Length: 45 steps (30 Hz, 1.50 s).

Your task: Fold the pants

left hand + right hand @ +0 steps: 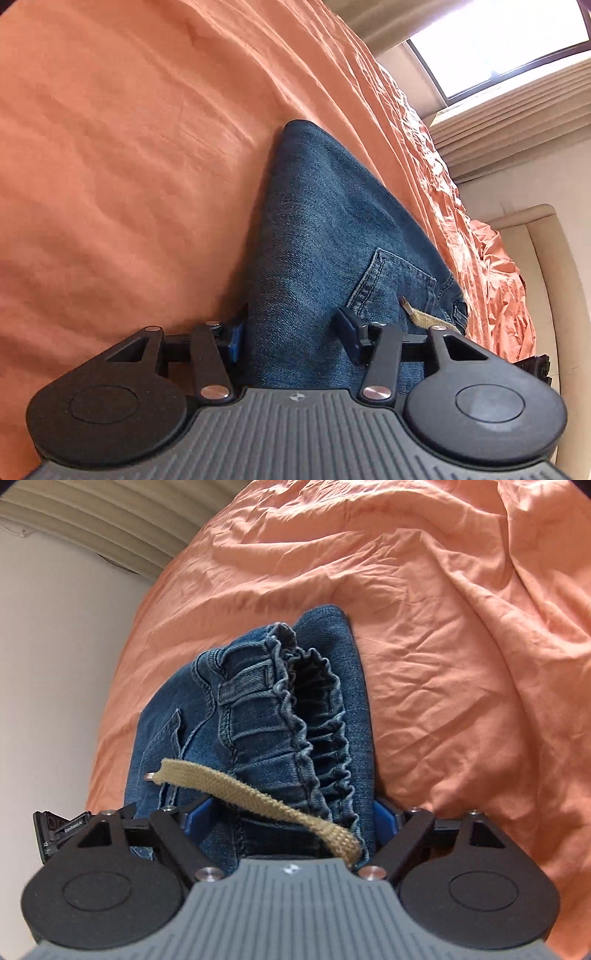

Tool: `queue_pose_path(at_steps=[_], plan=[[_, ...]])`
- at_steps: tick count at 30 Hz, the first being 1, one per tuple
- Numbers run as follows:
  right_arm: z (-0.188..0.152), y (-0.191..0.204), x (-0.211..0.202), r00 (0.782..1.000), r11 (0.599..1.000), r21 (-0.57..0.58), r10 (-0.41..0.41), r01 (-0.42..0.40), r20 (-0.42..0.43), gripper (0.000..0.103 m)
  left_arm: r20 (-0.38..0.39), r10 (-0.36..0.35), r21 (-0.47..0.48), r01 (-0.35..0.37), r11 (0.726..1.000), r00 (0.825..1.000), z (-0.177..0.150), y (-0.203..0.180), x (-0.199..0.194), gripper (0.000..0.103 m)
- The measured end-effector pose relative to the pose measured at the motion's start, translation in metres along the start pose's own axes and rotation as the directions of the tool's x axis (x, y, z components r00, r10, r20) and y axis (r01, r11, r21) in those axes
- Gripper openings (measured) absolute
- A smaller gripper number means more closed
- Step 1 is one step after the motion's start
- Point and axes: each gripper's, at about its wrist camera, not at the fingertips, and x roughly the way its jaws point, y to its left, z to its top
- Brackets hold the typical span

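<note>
Blue denim pants (325,236) lie folded on an orange bedsheet (110,166). In the left wrist view my left gripper (291,332) is shut on the pants' thick folded edge near a back pocket (391,284). In the right wrist view my right gripper (291,816) is shut on the pants (258,716) at the gathered elastic waistband (317,716). A tan drawstring (258,790) with a metal tip lies across the waistband and shows in the left wrist view (424,317) too. Each gripper's fingertips are partly hidden by denim.
The wrinkled orange sheet (461,646) covers the bed all around. A cream headboard (539,280), a window (498,44) and pleated beige blinds (517,122) lie beyond the bed's edge. A white wall (55,664) is at the left of the right wrist view.
</note>
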Motion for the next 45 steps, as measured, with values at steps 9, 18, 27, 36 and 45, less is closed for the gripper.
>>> queue_pose_path(at_steps=[9,18,27,36,45], plan=[[-0.003,0.031,-0.017,0.999,0.993,-0.108,-0.040,0.043,0.028,0.038,0.067,0.082,0.091,-0.088,0.992,0.994,-0.008,-0.031,-0.009,0.012],[-0.017,0.105,-0.050,0.995,0.974,-0.214,-0.048,0.067,0.092,0.026,0.156,0.089,0.161,-0.115,0.980,0.984,-0.019,-0.060,-0.055,0.007],[-0.051,0.187,-0.040,0.997,0.955,-0.298,0.013,0.012,0.081,0.024,0.232,0.105,0.167,-0.146,0.975,0.967,-0.016,-0.045,-0.136,0.006],[-0.084,0.257,0.035,0.993,0.963,-0.254,0.108,-0.091,0.054,0.024,0.251,0.196,0.207,-0.250,0.946,0.948,0.027,-0.004,-0.216,0.007],[-0.120,0.266,0.124,0.985,0.973,-0.150,0.173,-0.175,-0.031,0.024,0.229,0.294,0.206,-0.341,0.917,0.928,0.053,0.067,-0.238,0.007]])
